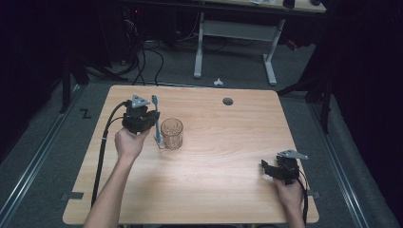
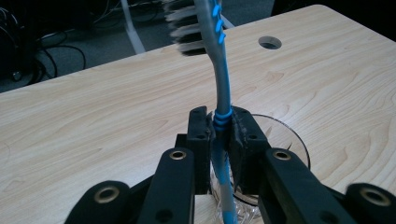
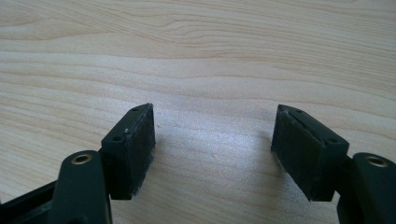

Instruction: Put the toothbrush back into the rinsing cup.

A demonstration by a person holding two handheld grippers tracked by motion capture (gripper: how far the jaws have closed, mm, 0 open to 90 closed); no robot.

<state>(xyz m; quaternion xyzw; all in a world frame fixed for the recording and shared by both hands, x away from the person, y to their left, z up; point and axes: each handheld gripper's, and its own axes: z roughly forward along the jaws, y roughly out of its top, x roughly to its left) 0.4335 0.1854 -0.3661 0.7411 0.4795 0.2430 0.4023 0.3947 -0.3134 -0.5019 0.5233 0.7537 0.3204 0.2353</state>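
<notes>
- While the person's left hand [image 1: 128, 141] holds it up, the left gripper [image 1: 142, 115] is clenched on a blue and grey plastic toothbrush [image 1: 156, 118], its two black jaws pinching the handle at a ribbed blue band.
- From the left gripper view, the toothbrush [image 2: 223, 88] rises between the jaws with its bristled head at the top, bristles facing left, and its lower handle dips inside the rim of a clear cut-glass tumbler [image 2: 289, 142].
- That tumbler [image 1: 171, 134] stands upright on the light wooden table [image 1: 214, 190], left of the table's middle, and serves as my landmark.
- The toothbrush stands almost upright just at the tumbler's left side, head above the glass.
- A small round grommet hole [image 1: 227, 101] sits in the tabletop beyond the tumbler, toward the far edge and to its right.
- Well apart from the tumbler, near the table's right front corner, the right hand [image 1: 291, 192] holds the right gripper [image 1: 271, 170].
- Seen along the right gripper [image 3: 213, 149], its jaws are spread wide with nothing but bare wood between them.
</notes>
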